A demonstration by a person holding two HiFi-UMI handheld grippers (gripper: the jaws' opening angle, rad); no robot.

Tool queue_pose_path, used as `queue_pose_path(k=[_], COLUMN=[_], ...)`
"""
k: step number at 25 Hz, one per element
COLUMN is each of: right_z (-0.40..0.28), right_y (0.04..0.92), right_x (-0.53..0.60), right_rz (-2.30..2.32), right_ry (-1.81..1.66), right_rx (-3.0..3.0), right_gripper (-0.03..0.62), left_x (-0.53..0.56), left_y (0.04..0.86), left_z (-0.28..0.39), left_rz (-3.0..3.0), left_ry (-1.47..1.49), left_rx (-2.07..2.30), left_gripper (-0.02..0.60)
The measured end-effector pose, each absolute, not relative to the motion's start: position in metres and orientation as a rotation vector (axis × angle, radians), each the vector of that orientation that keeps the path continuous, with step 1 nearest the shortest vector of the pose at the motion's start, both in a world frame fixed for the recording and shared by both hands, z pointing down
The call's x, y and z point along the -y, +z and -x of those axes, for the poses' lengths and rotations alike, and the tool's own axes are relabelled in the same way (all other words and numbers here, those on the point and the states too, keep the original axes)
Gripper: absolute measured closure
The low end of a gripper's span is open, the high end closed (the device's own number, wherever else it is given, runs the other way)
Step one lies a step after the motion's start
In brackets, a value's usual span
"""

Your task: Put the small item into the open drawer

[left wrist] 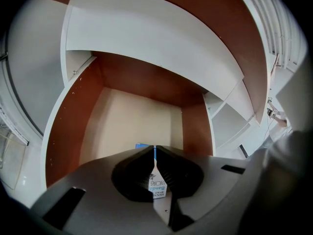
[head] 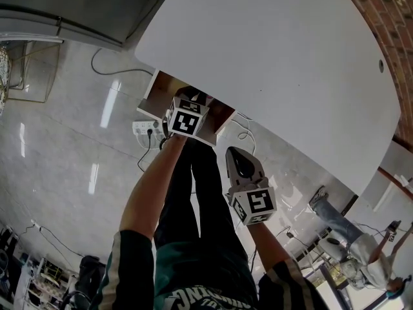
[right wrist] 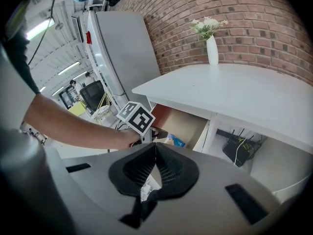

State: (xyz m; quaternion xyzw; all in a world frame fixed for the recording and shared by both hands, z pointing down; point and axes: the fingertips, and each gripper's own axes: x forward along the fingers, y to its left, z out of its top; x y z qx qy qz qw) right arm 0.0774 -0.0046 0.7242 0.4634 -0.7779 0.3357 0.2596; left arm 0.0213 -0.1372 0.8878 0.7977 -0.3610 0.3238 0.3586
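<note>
The open drawer (head: 159,94) sticks out from under the white table (head: 271,63); its brown walls and pale floor (left wrist: 128,117) fill the left gripper view. My left gripper (left wrist: 154,148) is shut on a small blue-and-white printed box (left wrist: 157,186) and hangs over the drawer's inside. In the right gripper view the left gripper's marker cube (right wrist: 137,117) sits at the drawer (right wrist: 185,122), with the blue box (right wrist: 175,141) just below it. My right gripper (head: 240,160) hovers nearer my body, off the drawer, its jaws shut (right wrist: 155,145) with nothing clearly held.
A white vase (right wrist: 212,48) with flowers stands on the table's far side by a brick wall. A black router (right wrist: 239,153) with cables sits under the table. A power strip (head: 147,129) lies on the tiled floor by the drawer. Another person's legs (head: 335,219) are at right.
</note>
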Motion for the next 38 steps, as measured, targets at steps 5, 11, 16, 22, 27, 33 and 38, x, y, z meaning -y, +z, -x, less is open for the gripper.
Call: queue_pose_path(k=[5,11,16,22,27,33,38], right_z=[-0.076,-0.076,-0.075,-0.072,-0.068,-0.062,-0.068], right_y=[0.723,0.723,0.720,0.703,0.684,0.657,0.629], right_x=[0.004,0.005,0.006,0.016,0.024,0.036,0.052], right_rz=[-1.246,-1.220,-1.214,-1.182,-1.174,-1.155,-1.171], right_ry=[0.898,0.890,0.881,0.846,0.832,0.785,0.747], right_rx=[2.119,2.113,2.122,2.153,2.197,2.240,2.260], right_gripper=[0.569,0.569,0.569,0.569,0.569,0.569,0.569], left_x=[0.132,0.137,0.135,0.125,0.110,0.100,0.093], left_y=[0.885,0.875,0.863,0.845,0.822,0.782,0.734], left_z=[-0.016,-0.014,-0.004,0.006,0.014,0.026,0.023], left_rz=[-2.052,-2.071,-2.079,-2.069,-2.049,-2.069,-2.108], left_ry=[0.840,0.840,0.862,0.873,0.875,0.884,0.849], left_rx=[0.937,0.960,0.982,1.002,1.011,1.031,1.039], left_gripper=[0.566,0.568,0.568,0.568,0.568,0.568,0.568])
